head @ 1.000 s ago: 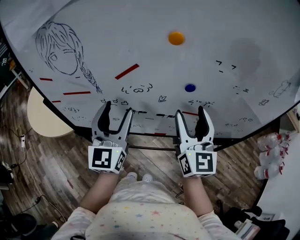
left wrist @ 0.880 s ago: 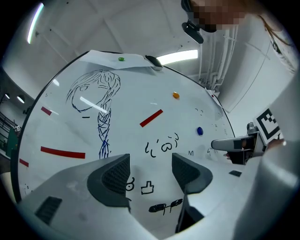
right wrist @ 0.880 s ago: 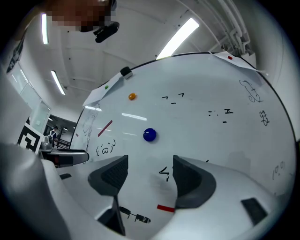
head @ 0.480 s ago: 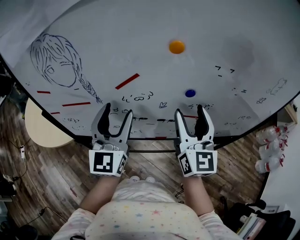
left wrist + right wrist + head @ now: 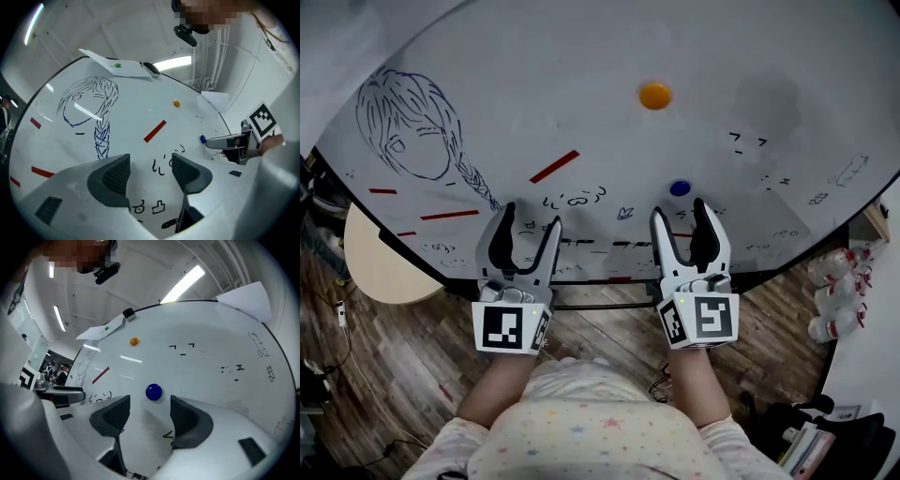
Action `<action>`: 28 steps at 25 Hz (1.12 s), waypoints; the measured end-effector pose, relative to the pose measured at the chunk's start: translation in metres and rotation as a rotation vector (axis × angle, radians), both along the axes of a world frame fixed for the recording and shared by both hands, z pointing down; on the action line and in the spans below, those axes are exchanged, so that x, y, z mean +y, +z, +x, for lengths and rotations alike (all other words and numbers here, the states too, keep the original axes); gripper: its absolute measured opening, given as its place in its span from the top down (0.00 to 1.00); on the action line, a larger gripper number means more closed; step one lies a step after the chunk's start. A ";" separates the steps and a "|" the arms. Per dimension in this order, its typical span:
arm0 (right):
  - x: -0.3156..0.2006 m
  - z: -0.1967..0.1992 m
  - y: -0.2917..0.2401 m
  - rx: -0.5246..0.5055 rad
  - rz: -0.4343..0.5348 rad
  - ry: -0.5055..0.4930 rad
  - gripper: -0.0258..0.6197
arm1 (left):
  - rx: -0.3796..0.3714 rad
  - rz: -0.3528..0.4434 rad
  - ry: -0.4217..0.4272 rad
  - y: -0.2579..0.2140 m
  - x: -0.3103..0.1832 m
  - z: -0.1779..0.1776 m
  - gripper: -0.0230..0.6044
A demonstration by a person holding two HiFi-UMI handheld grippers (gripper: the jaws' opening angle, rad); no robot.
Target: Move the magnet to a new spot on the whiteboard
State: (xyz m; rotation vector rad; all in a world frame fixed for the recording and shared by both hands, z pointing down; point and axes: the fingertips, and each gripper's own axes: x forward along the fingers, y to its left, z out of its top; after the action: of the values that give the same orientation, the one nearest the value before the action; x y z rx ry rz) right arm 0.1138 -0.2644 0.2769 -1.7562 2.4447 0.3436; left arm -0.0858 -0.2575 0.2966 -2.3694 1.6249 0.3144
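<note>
Whiteboard (image 5: 609,56): right gripper (image 5: 681,212), jaws apart, is hovering just below the blue magnet (image 5: 680,188), ready to pinch it; left gripper (image 5: 532,217) is idling, likewise spread.

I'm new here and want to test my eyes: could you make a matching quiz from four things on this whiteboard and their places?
1 round orange magnet
2 round blue magnet
3 slanted red bar
4 marker drawing of a braided head

A just ahead of the open right claw
B far left of the whiteboard
C far up the board beyond the right claw
D mid-board, beyond the left claw

Pairs: 1-C, 2-A, 3-D, 4-B
</note>
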 end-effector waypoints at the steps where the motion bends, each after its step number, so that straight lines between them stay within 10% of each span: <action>1: -0.001 0.000 -0.001 0.002 0.001 0.002 0.57 | 0.002 0.004 -0.001 -0.001 0.000 -0.001 0.55; 28: -0.013 0.002 -0.019 0.050 0.035 0.110 0.74 | 0.013 0.006 -0.015 -0.003 0.001 -0.016 0.55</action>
State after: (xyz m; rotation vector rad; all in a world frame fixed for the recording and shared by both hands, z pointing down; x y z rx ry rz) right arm 0.1158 -0.2777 0.2582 -1.8942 2.3647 0.4438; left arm -0.1014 -0.2562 0.2936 -2.3549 1.6440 0.3327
